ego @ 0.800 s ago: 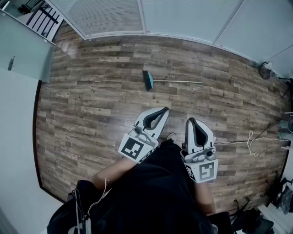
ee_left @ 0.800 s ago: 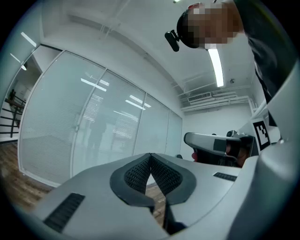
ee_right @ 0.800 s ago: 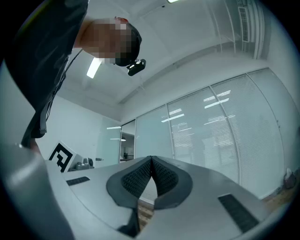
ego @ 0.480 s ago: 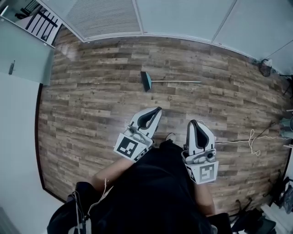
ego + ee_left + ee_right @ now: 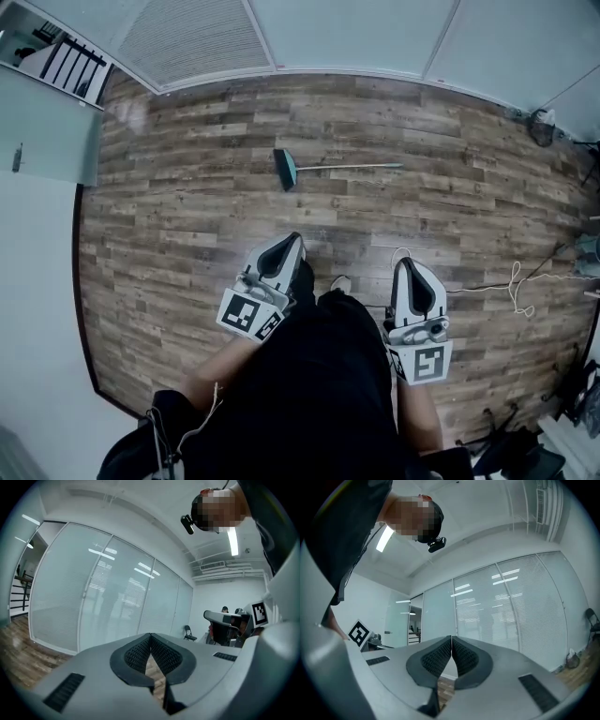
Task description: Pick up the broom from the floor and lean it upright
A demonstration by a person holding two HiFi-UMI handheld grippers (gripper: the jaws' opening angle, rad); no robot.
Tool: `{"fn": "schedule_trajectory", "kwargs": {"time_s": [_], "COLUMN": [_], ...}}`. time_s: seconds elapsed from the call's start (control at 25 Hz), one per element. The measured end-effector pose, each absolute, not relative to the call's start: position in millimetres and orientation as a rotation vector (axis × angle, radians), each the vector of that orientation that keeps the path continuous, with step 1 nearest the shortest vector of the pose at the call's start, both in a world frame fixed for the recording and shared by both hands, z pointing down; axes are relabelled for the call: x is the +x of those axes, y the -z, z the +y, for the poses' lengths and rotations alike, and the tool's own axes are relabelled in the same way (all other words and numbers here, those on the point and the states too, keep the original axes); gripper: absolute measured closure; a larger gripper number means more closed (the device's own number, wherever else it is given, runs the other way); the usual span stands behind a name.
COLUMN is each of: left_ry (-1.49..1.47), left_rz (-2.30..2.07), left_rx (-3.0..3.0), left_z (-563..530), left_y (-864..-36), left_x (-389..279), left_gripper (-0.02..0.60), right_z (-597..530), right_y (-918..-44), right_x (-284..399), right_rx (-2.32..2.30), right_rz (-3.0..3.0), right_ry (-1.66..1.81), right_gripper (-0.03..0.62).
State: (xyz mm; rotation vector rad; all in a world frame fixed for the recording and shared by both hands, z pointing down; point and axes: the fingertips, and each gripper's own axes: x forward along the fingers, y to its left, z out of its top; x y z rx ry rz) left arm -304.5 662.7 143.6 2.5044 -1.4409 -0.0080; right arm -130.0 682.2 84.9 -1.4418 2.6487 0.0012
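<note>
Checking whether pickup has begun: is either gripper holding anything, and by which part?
Nothing. The left gripper and right gripper are shut empty; the broom lies apart on the floor.

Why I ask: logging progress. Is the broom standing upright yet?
No, the broom lies flat on the wood floor, its handle pointing toward the picture's right.

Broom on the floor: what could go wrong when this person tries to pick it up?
The broom lies flat with a thin handle, and both the left gripper and right gripper are shut, so they must open first or just nudge it. The white cable loose on the floor at the right could snag a foot.
</note>
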Motion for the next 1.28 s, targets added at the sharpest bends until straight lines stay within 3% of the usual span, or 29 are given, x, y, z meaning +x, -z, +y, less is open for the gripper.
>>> {"fn": "schedule_trajectory", "kwargs": {"time_s": [0.24,0.8,1.28], "left_ry": [-0.129,-0.135,-0.165], "left_rz": [-1.364,-1.154,-1.165], "left_rx": [2.550,2.636,2.579], "left_z": [597,339,266], "left_y": [-176,-201,-217], "left_x": [-285,-283,-267], "left_gripper": [0.561,0.561,0.561], "right_z": [611,368,284], "right_y": [-95,-89,-106], "right_x": [-122,-140,-117], "right_rx": [-1.437,-1.620,-1.690], "right_rz": [2.590,2.598,2.559], "right_ry": [0.124,-0.049,-0.019], "right_gripper": [0.574,0.574,0.574]}}
